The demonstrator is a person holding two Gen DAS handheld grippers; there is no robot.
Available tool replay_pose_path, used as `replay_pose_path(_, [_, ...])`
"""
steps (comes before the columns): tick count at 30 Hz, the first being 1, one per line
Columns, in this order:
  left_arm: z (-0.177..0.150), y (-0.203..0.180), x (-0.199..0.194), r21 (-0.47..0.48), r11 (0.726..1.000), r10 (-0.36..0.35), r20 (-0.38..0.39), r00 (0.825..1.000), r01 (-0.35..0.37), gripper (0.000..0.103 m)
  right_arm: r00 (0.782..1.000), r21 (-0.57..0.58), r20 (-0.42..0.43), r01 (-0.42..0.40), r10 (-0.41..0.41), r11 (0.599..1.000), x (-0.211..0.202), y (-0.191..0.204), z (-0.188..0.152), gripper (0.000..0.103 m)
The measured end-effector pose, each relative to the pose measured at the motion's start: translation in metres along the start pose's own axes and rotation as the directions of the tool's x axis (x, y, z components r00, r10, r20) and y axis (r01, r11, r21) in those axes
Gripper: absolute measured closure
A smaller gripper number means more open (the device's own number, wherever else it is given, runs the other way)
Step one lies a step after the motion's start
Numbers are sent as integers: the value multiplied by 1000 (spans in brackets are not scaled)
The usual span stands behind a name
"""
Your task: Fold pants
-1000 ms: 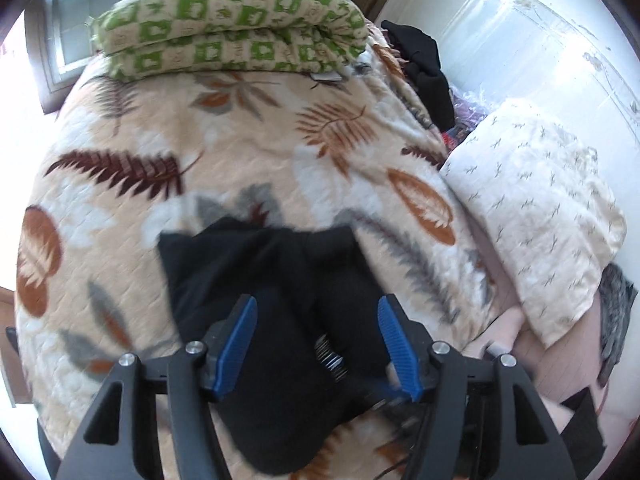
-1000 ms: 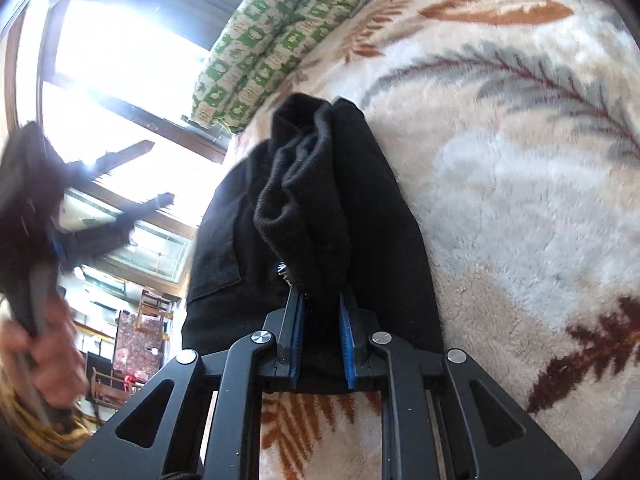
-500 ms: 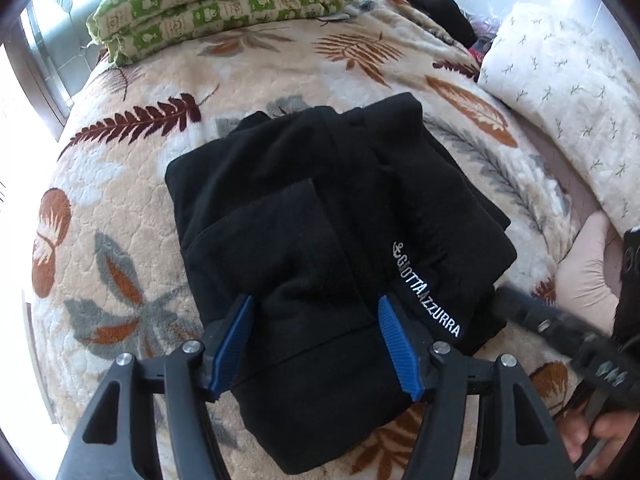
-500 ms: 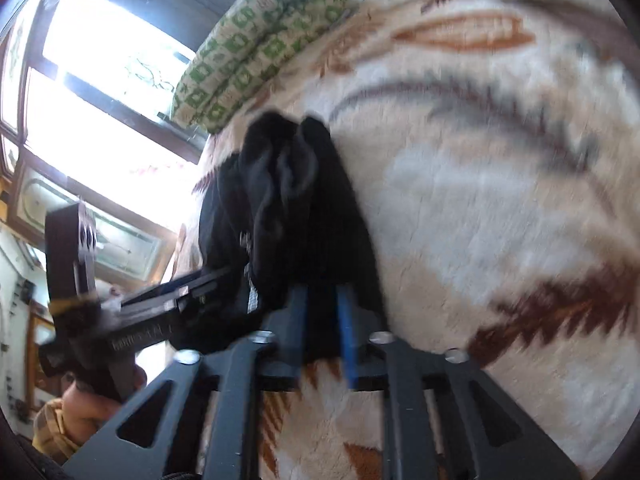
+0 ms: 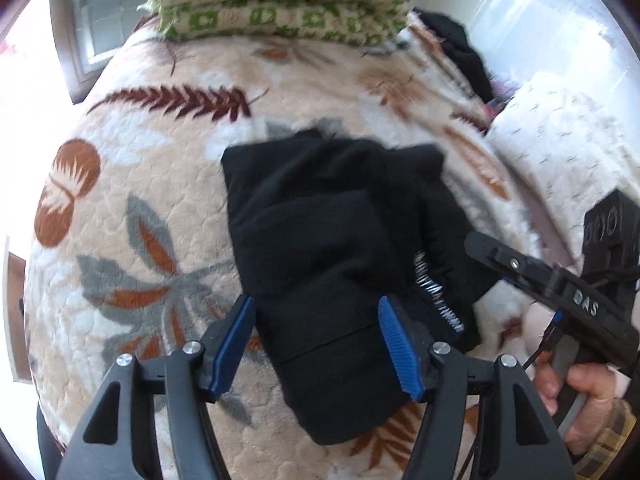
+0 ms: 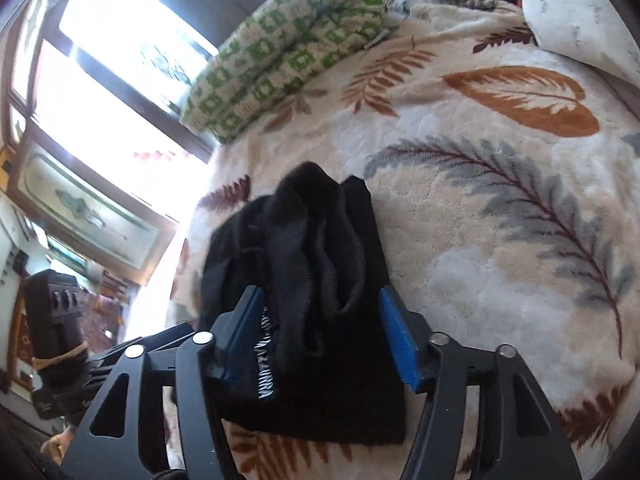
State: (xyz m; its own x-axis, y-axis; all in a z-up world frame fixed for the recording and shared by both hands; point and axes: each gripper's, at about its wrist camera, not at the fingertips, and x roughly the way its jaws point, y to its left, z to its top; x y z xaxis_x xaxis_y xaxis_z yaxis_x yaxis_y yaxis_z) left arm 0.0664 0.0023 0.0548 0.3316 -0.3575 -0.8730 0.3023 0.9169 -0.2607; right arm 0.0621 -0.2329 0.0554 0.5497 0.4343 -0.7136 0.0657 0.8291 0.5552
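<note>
Black pants (image 5: 312, 220) lie folded into a thick bundle on a leaf-patterned bed blanket (image 5: 140, 160). White lettering shows along their right edge. My left gripper (image 5: 316, 304) hovers open just over the near end of the bundle, its blue pads apart on either side of it. My right gripper (image 6: 320, 292) has its jaws opening. A bunched fold of the pants (image 6: 320, 232) lies loose between its blue pads. In the left wrist view the right gripper (image 5: 540, 280) reaches in from the right, held by a hand (image 5: 580, 392).
A folded green-and-white checked quilt (image 5: 276, 0) lies at the far end of the bed. A white pillow (image 5: 560, 140) and a pile of dark clothes (image 5: 460, 48) sit at the right. Bright windows (image 6: 100, 80) stand beyond the bed's left edge.
The right gripper's jaws were pinched on the bunched fold and now stand apart around it. The left gripper has come down closer over the pants.
</note>
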Motion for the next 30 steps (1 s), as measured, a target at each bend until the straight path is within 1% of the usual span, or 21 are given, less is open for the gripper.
replay_pose_path(1, [-1, -2, 5, 5, 1000, 14, -7, 1000, -14, 34, 1000, -14, -26, 17, -18, 1000, 7, 1, 1, 83])
replay_pose_path(2, [-2, -2, 6, 9, 1000, 18, -6, 1000, -18, 33, 999, -23, -36, 30, -31, 999, 8, 3, 0, 84])
replay_pose_path(3, [-3, -1, 6, 6, 1000, 15, -2, 1000, -15, 33, 999, -41, -24, 33, -34, 999, 5, 7, -1, 86])
replay_pose_path(6, [-2, 1, -2, 18, 1000, -22, 4, 1000, 22, 34, 999, -73, 20, 33, -31, 997, -15, 19, -6, 88])
replay_pose_path(8, [-4, 0, -10, 61, 998, -31, 9, 999, 30, 34, 998, -39, 63, -3, 6, 999, -36, 22, -11, 88])
replay_pose_path(10, [-6, -4, -15, 110, 993, -47, -2, 999, 47, 34, 996, -16, 92, -7, 8, 1000, -47, 23, -18, 88])
replay_pose_path(11, [-8, -7, -16, 139, 989, -45, -17, 999, 47, 33, 995, -8, 103, 18, -17, 1000, -49, 21, -26, 88])
replay_pose_path(12, [-10, -9, -15, 158, 987, -34, -30, 999, 39, 33, 994, -6, 95, 53, -52, 999, -46, 17, -31, 88])
replay_pose_path(14, [-13, -10, -5, 173, 984, -22, -70, 997, 34, 33, 993, 2, 46, 105, -105, 995, -29, 6, -38, 88])
replay_pose_path(15, [-16, -9, 3, 169, 985, -11, -87, 996, 26, 30, 992, -2, 10, 128, -128, 992, -16, -5, -43, 87])
replay_pose_path(16, [-20, -6, 9, 160, 987, -1, -90, 996, 16, 27, 991, -19, -4, 136, -136, 991, -8, -11, -46, 85])
replay_pose_path(17, [-23, -3, 11, 136, 990, -7, -82, 997, 18, 25, 991, -36, 9, 133, -133, 990, -8, -13, -47, 85])
replay_pose_path(18, [-24, 1, 10, 110, 993, -27, -73, 997, 35, 25, 992, -38, 6, 125, -125, 991, -8, -14, -46, 84])
replay_pose_path(19, [-25, 3, 7, 90, 995, -47, -62, 997, 52, 25, 993, -31, -1, 115, -116, 993, -10, -15, -44, 77])
replay_pose_path(20, [-24, 4, 1, 87, 994, -59, -48, 997, 63, 25, 994, -22, -4, 112, -112, 993, -14, -16, -41, 73])
replay_pose_path(21, [-22, 2, -4, 99, 993, -54, -35, 998, 57, 26, 993, -16, 4, 117, -117, 993, -21, -17, -38, 66])
replay_pose_path(23, [-16, -5, -19, 142, 989, -34, 5, 999, 33, 27, 992, -5, 43, 115, -115, 993, -35, -18, -31, 63])
replay_pose_path(25, [-4, -13, -35, 174, 984, -49, 48, 998, 40, 27, 993, 10, 90, 78, -79, 997, -46, -20, -20, 49])
replay_pose_path(26, [3, -15, -39, 181, 983, -51, 64, 997, 39, 27, 993, 16, 100, 65, -66, 998, -47, -20, -14, 45])
replay_pose_path(28, [20, -22, -42, 191, 981, -48, 89, 995, 31, 27, 994, 11, 101, 45, -46, 999, -43, -17, 0, 44])
replay_pose_path(30, [36, -25, -35, 181, 983, -21, 90, 996, 4, 27, 996, 0, 81, 30, -30, 1000, -31, -16, 14, 44])
